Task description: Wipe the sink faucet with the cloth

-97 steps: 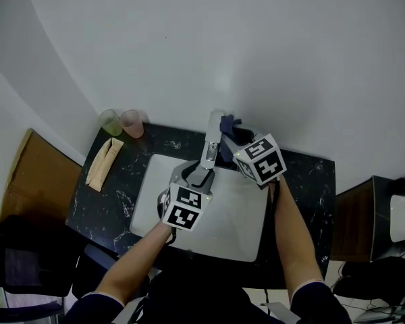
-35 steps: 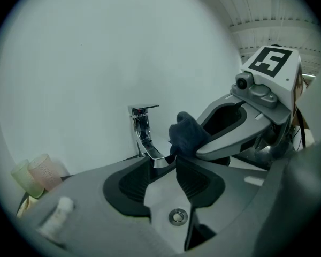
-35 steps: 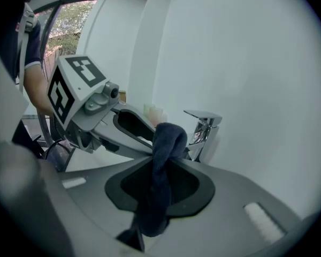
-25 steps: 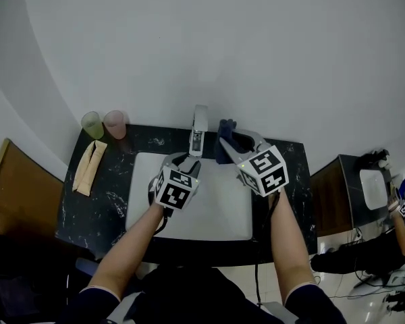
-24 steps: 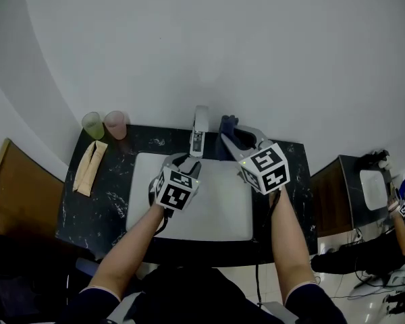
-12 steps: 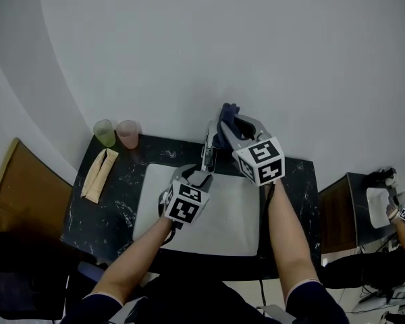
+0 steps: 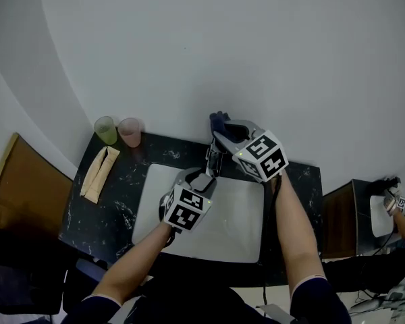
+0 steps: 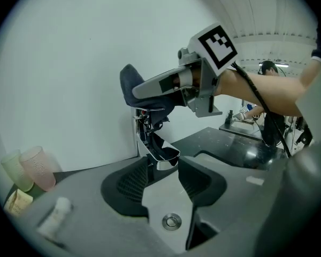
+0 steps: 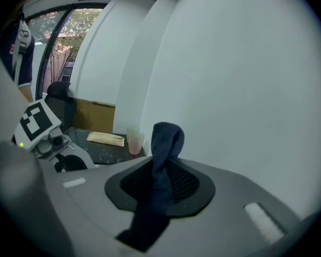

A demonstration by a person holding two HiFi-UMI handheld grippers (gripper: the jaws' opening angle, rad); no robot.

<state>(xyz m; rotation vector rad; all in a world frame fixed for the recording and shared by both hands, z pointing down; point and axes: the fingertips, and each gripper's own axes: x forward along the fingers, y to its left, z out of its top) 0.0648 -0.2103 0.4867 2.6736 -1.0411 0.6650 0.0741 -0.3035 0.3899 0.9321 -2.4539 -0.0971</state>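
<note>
The chrome faucet (image 7: pixel 212 159) stands at the back of the white sink (image 7: pixel 229 214). My left gripper (image 7: pixel 204 179) is at the spout, open. Its jaws have just been closing a little after opening wide. In the left gripper view the spout end (image 8: pixel 165 155) sits between the fingertips (image 8: pixel 132 182), and the pads do not press on it. My right gripper (image 7: pixel 219 132) is shut on a dark blue cloth (image 7: pixel 219 120). It holds the cloth just above the faucet's top, close to the wall. The cloth (image 9: pixel 163 159) hangs between the jaws and sticks up past the tips.
A green cup (image 7: pixel 106 130) and a pink cup (image 7: pixel 129 132) stand at the back left of the black marble counter (image 7: pixel 115 194). A tan packet (image 7: pixel 100 166) lies beside them. The white wall rises right behind the faucet. The sink drain (image 8: pixel 171 221) lies below my left jaws.
My right gripper has carried the cloth leftward, from beside the faucet to above its top. The left gripper has stayed at the spout.
</note>
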